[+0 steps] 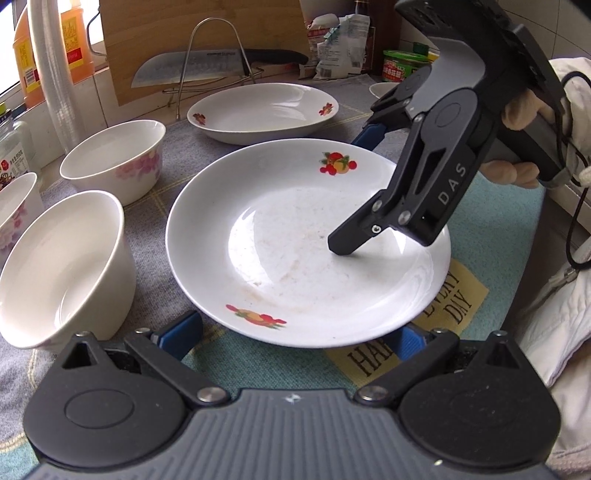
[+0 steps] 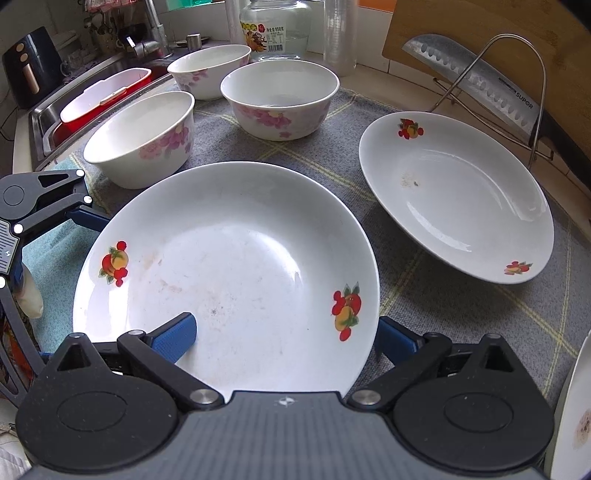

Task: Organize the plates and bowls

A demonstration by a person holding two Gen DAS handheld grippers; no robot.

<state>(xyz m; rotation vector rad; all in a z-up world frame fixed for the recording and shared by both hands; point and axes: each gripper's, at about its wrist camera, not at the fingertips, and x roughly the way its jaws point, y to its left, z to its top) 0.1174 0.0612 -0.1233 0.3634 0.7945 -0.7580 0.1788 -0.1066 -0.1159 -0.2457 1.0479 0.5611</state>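
A white plate with fruit prints (image 1: 295, 236) (image 2: 229, 266) lies on the cloth mat in front of both grippers. My right gripper (image 2: 284, 339) has one blue finger (image 2: 173, 338) over the plate's rim and the other below it, astride the rim; it shows in the left wrist view (image 1: 369, 192). My left gripper (image 1: 291, 339) is open, its blue fingers (image 1: 181, 332) under the plate's near edge. A second fruit plate (image 1: 262, 110) (image 2: 458, 195) lies further back. Three white bowls with pink flowers (image 2: 144, 136) (image 2: 279, 98) (image 2: 210, 70) stand left of the plates.
A knife (image 2: 476, 85) rests on a wire stand against a wooden board (image 1: 192, 40). A jar (image 2: 275, 27) and bottles (image 1: 48, 51) stand at the back. The sink with a red tub (image 2: 103, 96) lies beyond the bowls. Another plate's edge (image 2: 574, 410) is at the far right.
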